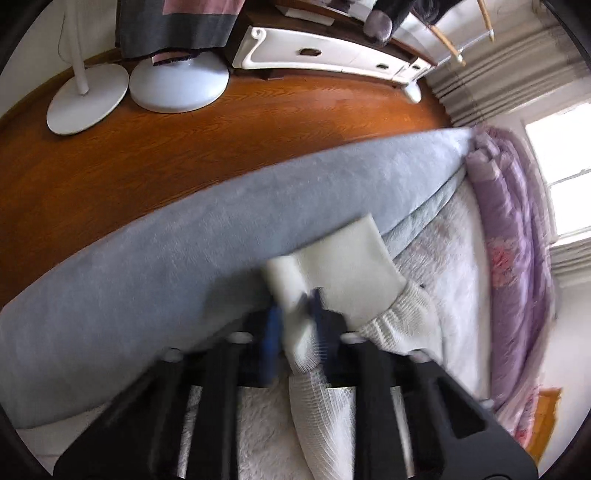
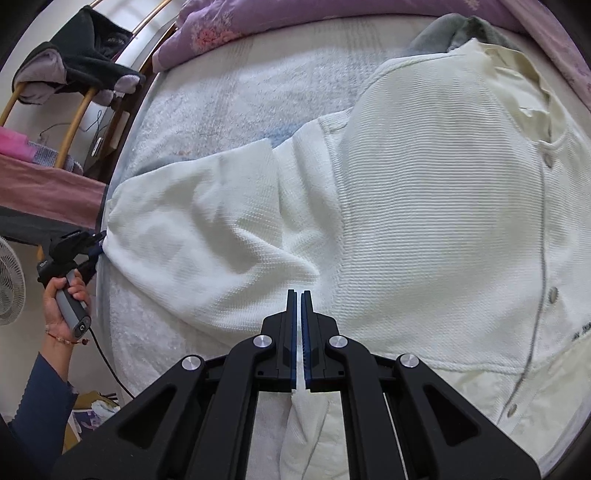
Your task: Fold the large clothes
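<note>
I see a lilac quilt (image 2: 221, 22) bunched along the bed's far edge, two white fan bases (image 1: 177, 83) on the wooden floor (image 1: 258, 122), and a white drawer cabinet (image 1: 332, 55) beyond.

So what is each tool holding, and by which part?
Both grip the white jacket: left tool pinches the sleeve cuff; right tool is shut on a fold near the hem.

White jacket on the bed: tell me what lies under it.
Under the white jacket shows a fluffy white blanket, with grey fabric emerging by the collar. Anything beneath its body is covered.
</note>
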